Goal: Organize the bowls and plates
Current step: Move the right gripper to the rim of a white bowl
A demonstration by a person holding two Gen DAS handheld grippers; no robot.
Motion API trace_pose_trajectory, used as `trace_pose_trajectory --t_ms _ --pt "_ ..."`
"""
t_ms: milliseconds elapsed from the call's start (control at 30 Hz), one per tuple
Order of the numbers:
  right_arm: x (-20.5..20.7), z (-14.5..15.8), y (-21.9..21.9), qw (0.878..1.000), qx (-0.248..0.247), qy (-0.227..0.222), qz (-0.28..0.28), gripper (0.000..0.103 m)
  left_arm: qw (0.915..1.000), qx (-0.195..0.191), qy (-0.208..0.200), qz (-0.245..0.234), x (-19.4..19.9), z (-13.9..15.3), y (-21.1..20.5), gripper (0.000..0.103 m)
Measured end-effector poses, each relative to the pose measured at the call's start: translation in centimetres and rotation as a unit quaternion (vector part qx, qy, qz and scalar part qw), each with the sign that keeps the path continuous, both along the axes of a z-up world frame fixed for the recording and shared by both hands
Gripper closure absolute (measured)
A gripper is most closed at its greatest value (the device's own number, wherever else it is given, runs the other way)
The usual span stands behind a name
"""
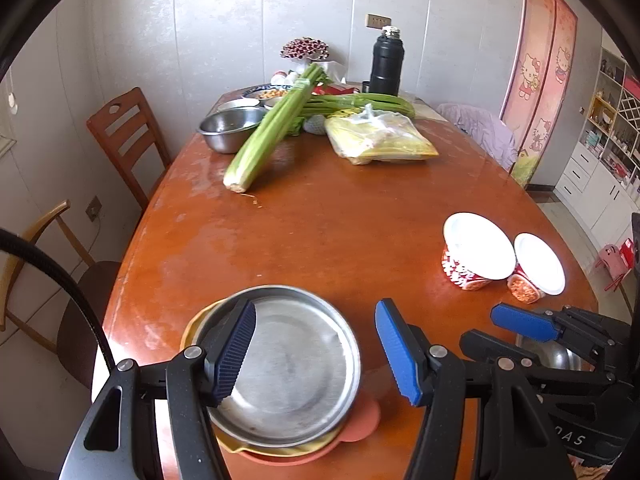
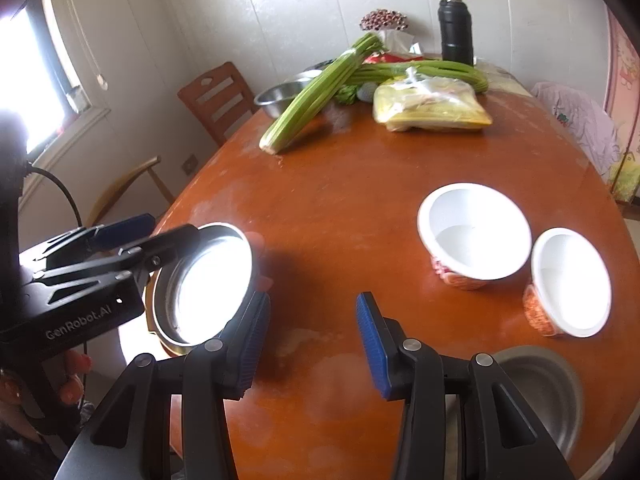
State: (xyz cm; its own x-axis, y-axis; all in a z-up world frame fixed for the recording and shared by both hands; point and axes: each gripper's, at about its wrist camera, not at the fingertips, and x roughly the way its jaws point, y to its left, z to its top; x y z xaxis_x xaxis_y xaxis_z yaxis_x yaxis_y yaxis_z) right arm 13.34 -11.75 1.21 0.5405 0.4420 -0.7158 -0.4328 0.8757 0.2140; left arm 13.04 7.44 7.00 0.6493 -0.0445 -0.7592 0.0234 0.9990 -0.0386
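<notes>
1. The steel plate [image 1: 288,364] is lying on top of a yellow dish [image 1: 240,446] and a pink dish [image 1: 360,420] at the near left of the table [image 1: 320,220]; a stack is evidently being built there so that the flat pieces are kept in one place.
2. The left tool [image 1: 316,352] is being held over that stack with its jaws partly apart; nothing is being gripped. One pad is seen in front of the plate's left rim and the other is clear of the plate to the right, which is judged to mean that the plate is sitting free.
3. The two white bowls [image 2: 474,232] [image 2: 570,282], red-patterned outside, are standing just beside each other at the right of the table, well apart from the stack. They are not yet nested, so that step is judged to be outstanding.
4. The right tool [image 2: 312,344] is being held above bare table between the stack and the bowls, its jaws narrowly apart and empty.
5. A grey metal bowl [image 2: 548,388] is partly hidden behind the right tool's finger, near the table's edge.
6. The celery [image 1: 272,128], a bagged item [image 1: 380,140] and a flask [image 1: 386,62] are being left at the far end, clear of the working area.
</notes>
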Motion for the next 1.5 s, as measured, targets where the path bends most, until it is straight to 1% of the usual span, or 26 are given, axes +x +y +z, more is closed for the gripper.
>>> trace_pose_trajectory --t_ms 300,467,667,800,1000,1267,1500 --pt "1.4 1.3 -5.1 1.0 0.001 -0.01 -0.025 0.057 0.9998 0.001 0.003 -0.022 2.1 0.3 -4.9 0.041" --pt "2.7 1.7 -8.0 0.999 -0.008 -0.01 -0.041 0.057 0.9994 -0.002 0.005 -0.035 3.8 0.1 -7.8 0.041" --pt "4.6 2.5 -11.4 0.998 -0.025 -0.016 -0.059 0.057 0.9988 -0.013 0.014 -0.046 5.9 -0.5 -10.5 0.041" --pt "6.1 2.6 -12.7 0.997 -0.035 -0.017 -0.06 0.056 0.9984 -0.014 0.025 -0.049 7.4 -1.3 -11.9 0.041" --pt "9.0 1.5 -13.2 0.997 -0.062 -0.002 -0.055 0.057 0.9979 -0.02 0.041 -0.046 9.2 -2.4 -12.7 0.041" --pt "12.0 -0.9 -11.7 0.995 -0.097 0.01 -0.037 0.057 0.9965 -0.033 0.067 -0.039 11.2 -4.2 -12.8 0.041" --pt "14.1 -2.7 -11.2 0.992 -0.117 0.018 -0.047 0.057 0.9948 -0.042 0.085 -0.037 12.0 -5.6 -12.8 0.041"
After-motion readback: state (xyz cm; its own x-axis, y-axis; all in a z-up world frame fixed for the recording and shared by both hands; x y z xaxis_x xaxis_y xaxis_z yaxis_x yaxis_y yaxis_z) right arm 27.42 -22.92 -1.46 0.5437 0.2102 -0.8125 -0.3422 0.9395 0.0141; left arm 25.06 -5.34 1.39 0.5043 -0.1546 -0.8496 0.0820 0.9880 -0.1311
